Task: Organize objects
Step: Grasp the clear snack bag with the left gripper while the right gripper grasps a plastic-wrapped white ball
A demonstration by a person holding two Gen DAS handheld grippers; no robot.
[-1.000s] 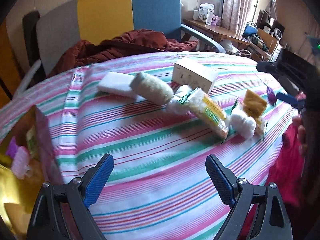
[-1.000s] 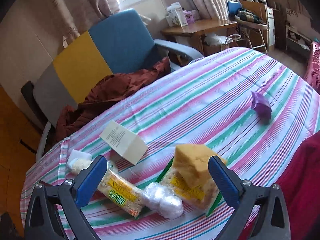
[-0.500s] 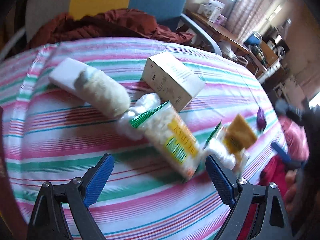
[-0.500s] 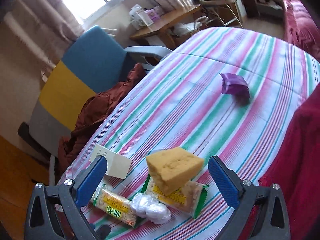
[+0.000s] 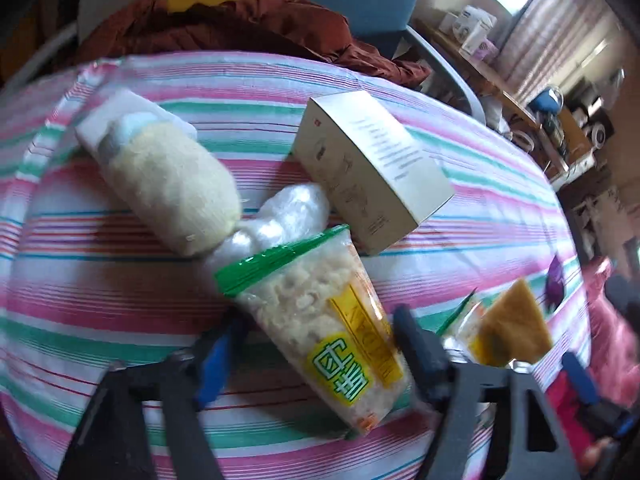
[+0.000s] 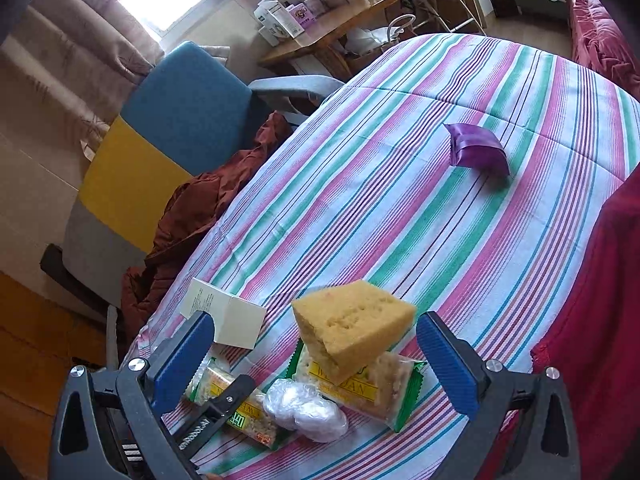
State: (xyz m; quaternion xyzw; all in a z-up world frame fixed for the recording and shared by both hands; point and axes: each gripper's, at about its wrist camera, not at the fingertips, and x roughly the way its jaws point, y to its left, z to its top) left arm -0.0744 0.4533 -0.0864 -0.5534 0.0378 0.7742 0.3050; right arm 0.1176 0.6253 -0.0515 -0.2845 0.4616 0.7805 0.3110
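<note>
A snack packet [image 5: 320,320] with green ends and a yellow label lies on the striped tablecloth [image 5: 100,300]. My left gripper [image 5: 316,356] straddles it. Its jaws are closing and blurred, with a thin gap still showing at the left pad. The packet [image 6: 248,420] and that gripper's fingertip [image 6: 216,412] also show in the right wrist view. My right gripper [image 6: 316,360] stands open above a yellow sponge [image 6: 352,328], which rests on a second snack packet [image 6: 376,388]. Clear-wrapped white balls [image 6: 304,404] lie between the packets.
A white box [image 5: 372,168], a cream roll [image 5: 172,188] and a flat white pack [image 5: 132,108] lie behind the packet. A purple pouch [image 6: 476,152] sits alone farther out. A blue, yellow and grey chair [image 6: 172,120] holds a brown garment [image 6: 192,216]. Red cloth [image 6: 592,320] is at the right.
My left gripper moved in over the snack packet and its jaws narrowed from wide open. My right gripper rolled and settled closer above the sponge, still wide open.
</note>
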